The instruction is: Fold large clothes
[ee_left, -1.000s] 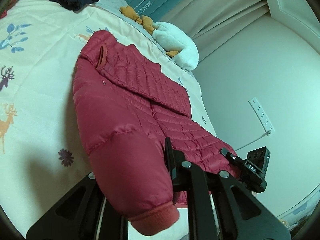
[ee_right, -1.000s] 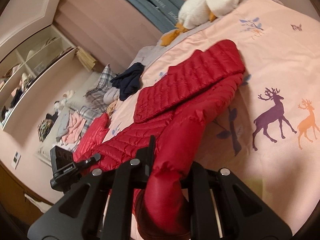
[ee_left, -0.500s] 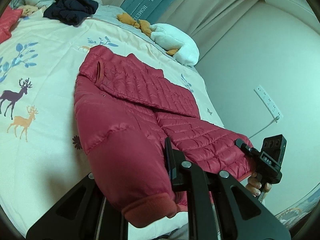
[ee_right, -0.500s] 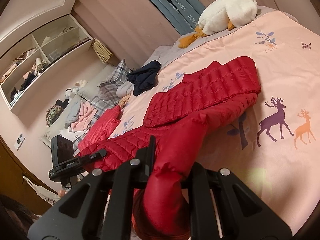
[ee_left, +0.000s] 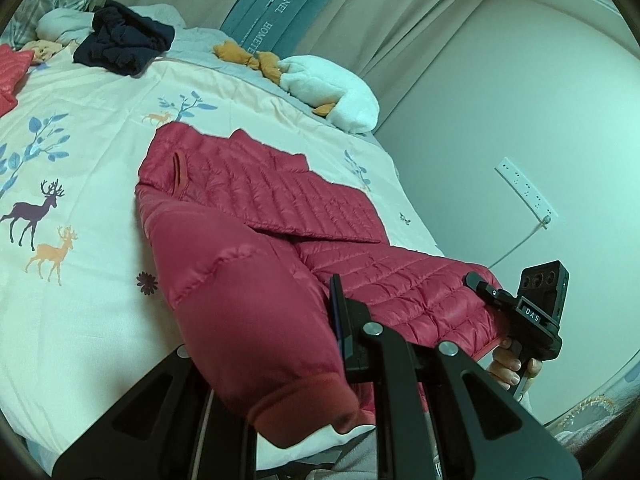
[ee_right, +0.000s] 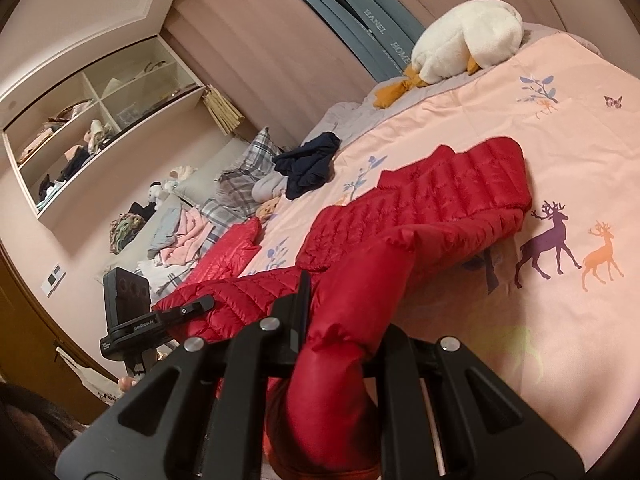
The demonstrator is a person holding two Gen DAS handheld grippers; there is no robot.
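A red quilted down jacket (ee_left: 256, 192) lies across the deer-print bed cover (ee_left: 80, 300), its far half folded over itself. My left gripper (ee_left: 280, 332) is shut on a sleeve near its ribbed cuff (ee_left: 312, 396); the sleeve hides the left finger. At the right of this view, a hand holds the right gripper (ee_left: 486, 290) at the jacket's near edge. In the right wrist view, my right gripper (ee_right: 344, 332) is shut on a smooth red part of the jacket (ee_right: 432, 200). The left gripper (ee_right: 192, 306) shows at the left, against the jacket.
A navy garment (ee_left: 124, 40) and a white goose plush (ee_left: 332, 92) lie at the bed's far end. A second red garment (ee_right: 232, 248), plaid pillows (ee_right: 244, 176) and piled clothes sit left. Wall shelves (ee_right: 92, 128) hang beyond. A wall socket (ee_left: 524, 192) has a cable.
Both grippers have risen and drawn back from the bed, still gripping the jacket. Its near end has lifted, and more of the bed cover shows around it.
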